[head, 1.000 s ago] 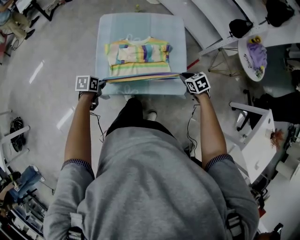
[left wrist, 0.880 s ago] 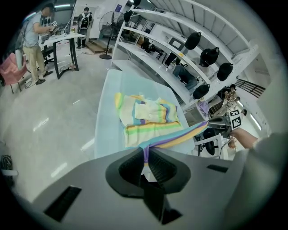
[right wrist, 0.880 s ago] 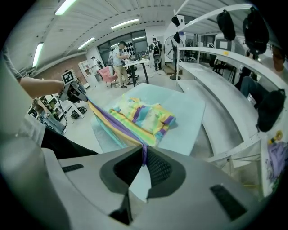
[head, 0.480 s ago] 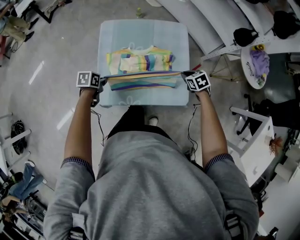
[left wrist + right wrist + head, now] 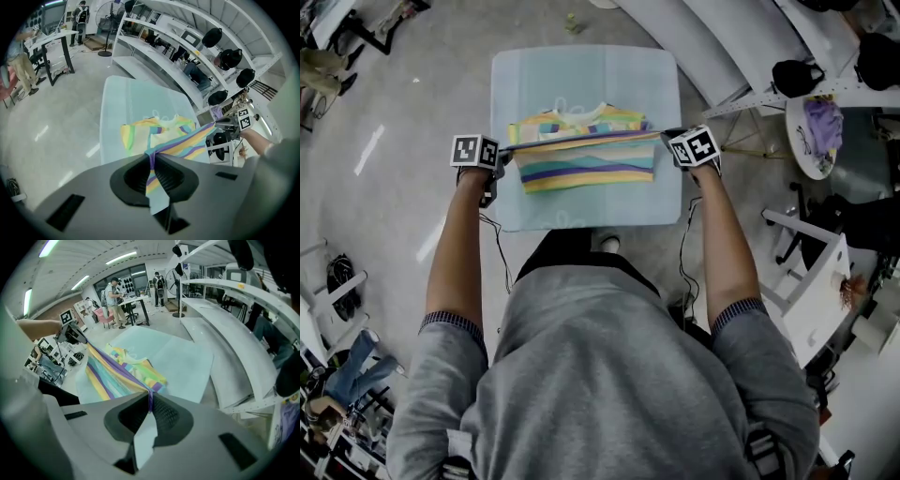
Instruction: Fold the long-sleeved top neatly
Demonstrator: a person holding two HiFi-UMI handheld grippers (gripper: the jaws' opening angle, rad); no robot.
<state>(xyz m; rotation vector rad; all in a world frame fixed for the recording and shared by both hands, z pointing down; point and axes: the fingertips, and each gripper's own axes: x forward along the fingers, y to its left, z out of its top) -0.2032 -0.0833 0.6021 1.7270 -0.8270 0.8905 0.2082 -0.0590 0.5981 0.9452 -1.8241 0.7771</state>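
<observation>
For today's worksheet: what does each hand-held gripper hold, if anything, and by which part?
The striped top: left hand-held gripper and right hand-held gripper each pinch one end of its raised edge.

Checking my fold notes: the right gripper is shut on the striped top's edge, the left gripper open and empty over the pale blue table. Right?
No: the left gripper is also shut on the striped top, its fabric pinched between the jaws in the left gripper view. The rest holds.

One striped top (image 5: 586, 161), one pale-blue table (image 5: 581, 75), two grippers: left gripper (image 5: 502, 155) and right gripper (image 5: 666, 139) at the table's opposite sides.
</observation>
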